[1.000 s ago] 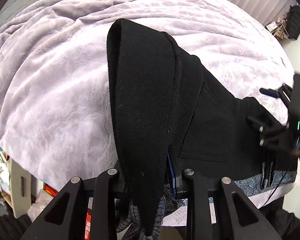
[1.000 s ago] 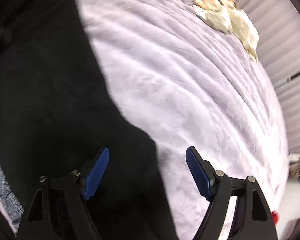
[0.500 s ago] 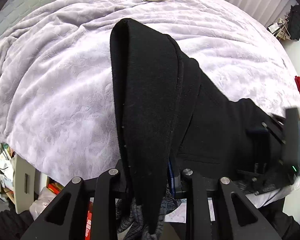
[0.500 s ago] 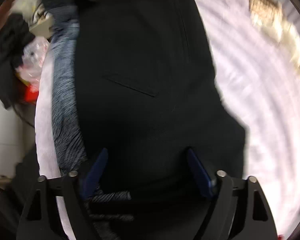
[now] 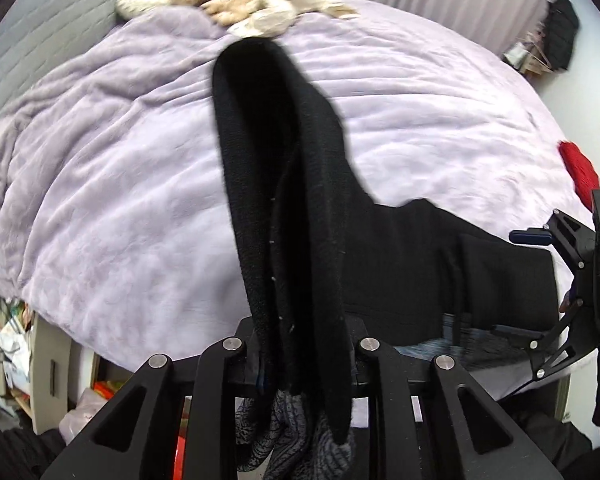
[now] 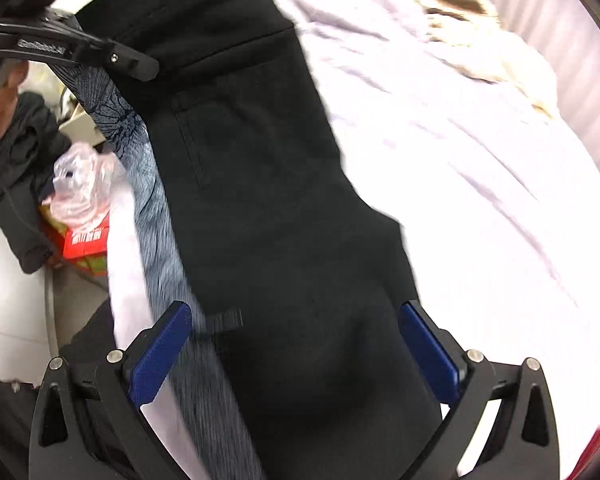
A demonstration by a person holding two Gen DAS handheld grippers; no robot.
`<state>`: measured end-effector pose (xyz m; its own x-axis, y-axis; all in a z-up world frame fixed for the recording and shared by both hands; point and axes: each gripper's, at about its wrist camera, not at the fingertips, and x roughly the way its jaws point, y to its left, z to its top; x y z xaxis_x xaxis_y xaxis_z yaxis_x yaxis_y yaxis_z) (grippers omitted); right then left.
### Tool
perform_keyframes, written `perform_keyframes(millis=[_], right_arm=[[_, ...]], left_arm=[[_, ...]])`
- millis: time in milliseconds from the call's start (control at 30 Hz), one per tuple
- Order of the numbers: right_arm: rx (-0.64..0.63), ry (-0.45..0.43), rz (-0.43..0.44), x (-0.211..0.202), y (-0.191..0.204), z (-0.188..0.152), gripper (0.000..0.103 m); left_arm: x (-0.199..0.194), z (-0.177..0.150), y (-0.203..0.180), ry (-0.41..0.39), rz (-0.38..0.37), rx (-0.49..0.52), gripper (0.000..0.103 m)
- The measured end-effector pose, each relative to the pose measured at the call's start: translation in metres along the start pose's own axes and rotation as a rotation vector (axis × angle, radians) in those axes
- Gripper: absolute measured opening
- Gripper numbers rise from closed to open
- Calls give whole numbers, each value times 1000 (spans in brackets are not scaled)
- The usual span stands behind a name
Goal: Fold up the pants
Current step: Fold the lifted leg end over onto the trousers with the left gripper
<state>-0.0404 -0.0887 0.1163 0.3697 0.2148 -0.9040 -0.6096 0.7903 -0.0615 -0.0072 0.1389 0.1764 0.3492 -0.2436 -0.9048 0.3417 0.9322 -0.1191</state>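
On bed (image 5: 112, 184): black pants (image 5: 452, 264), one end lifted, hanging from left gripper (image 5: 300, 364).

Versus a second back: pinched fold raised higher off blanket, more pillows (image 5: 236, 0) showing at 12 o'clock; right gripper (image 6: 296, 356) swung from bare blanket at pants' edge to over pants' pocket area, jaws much wider and opening.

Left gripper pointing steeply down, jaws clamped tight on bunched black fabric plus grey patterned cloth (image 5: 296, 436) at 6 o'clock. Right gripper also angled steeply down, blue pads (image 6: 160, 356) spread, touching nothing, pants beneath and between them.

Lifted fold running 12 to 6 in left view; flat part stretching toward 3 o'clock, to right gripper. In right view, long axis running 11 to 6.
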Motion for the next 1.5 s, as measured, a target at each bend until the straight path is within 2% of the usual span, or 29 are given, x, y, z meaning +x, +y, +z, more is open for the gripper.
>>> perform_keyframes(millis=[133,300,467,633,700,800,867,933,1000,1067,1133,1267,1500], right_arm=[[111,-16,-45,-26,-6,-61,103],[325,19,-90,-27,-22,-126,103],[458,-59,-80,-46,-34,-156,103],[475,-104,-115,-70,-48,-164,103],[480,-109,-130,-80,-54,-179,103],[504,-109,-132,-85,-59,-194,103],[529,-100,-138,-82,-62,-205,103],[551,-84,-140,-79,-66,-216,103],[572,-69,-148,-77,-70,-228,103],[586,-62,-144,-77,-72,-238,103],[593,-57,-147,-75,-71,-244,103],[626,-81,-125,-76,-77,-254,103],[699,-175,-89,-84,-99,-242,103]], left_arm=[[-5,-4,-46,-20,-13,54,23],[-2,0,-90,-18,-18,89,21],[-6,6,-125,-6,-16,133,21],[-29,1,-185,-41,-43,245,21],[-30,-6,-213,-36,-62,296,21],[-12,-16,-251,-4,-68,357,21],[17,-23,-272,45,-57,379,21],[54,-31,-291,99,-11,396,21],[85,-36,-304,158,16,395,21],[103,-39,-312,176,40,378,21],[104,-41,-318,150,74,391,22],[100,-45,-319,128,95,393,22],[83,-44,-311,103,61,361,22]])
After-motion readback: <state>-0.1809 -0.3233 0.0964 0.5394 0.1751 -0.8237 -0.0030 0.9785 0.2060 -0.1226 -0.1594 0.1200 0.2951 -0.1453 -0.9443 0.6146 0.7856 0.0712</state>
